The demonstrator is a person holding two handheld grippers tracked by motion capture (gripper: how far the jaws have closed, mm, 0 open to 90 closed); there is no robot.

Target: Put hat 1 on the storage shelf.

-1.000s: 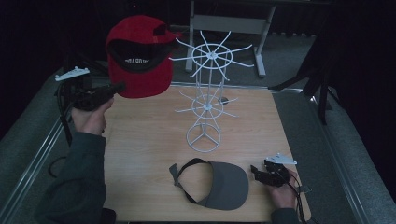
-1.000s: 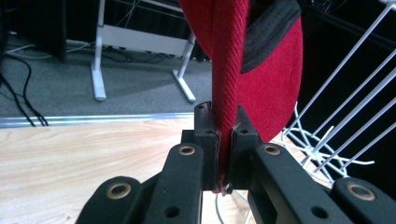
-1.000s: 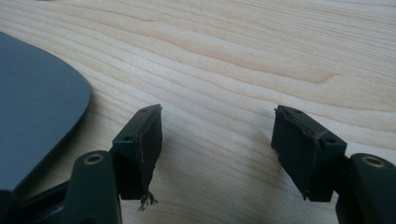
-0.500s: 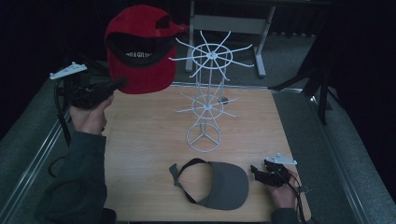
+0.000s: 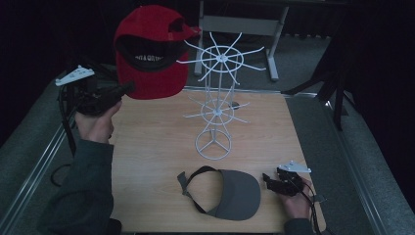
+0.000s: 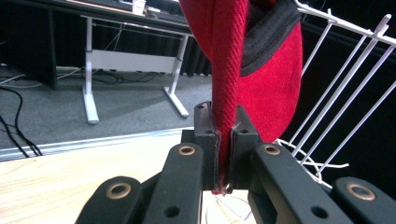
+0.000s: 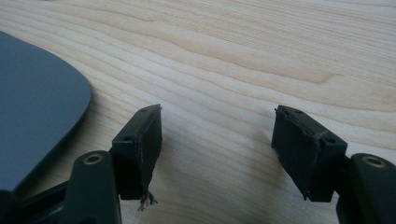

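Red cap lifted higher, clamped in left gripper; label unreadable. Right gripper wide, empty.

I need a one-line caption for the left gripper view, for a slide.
Left gripper shut on the brim of a red cap, held up beside a white wire rack.

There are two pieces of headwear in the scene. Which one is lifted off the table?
The red cap. The left gripper pinches its brim and holds it up beside the white wire rack. The grey visor lies flat on the table.
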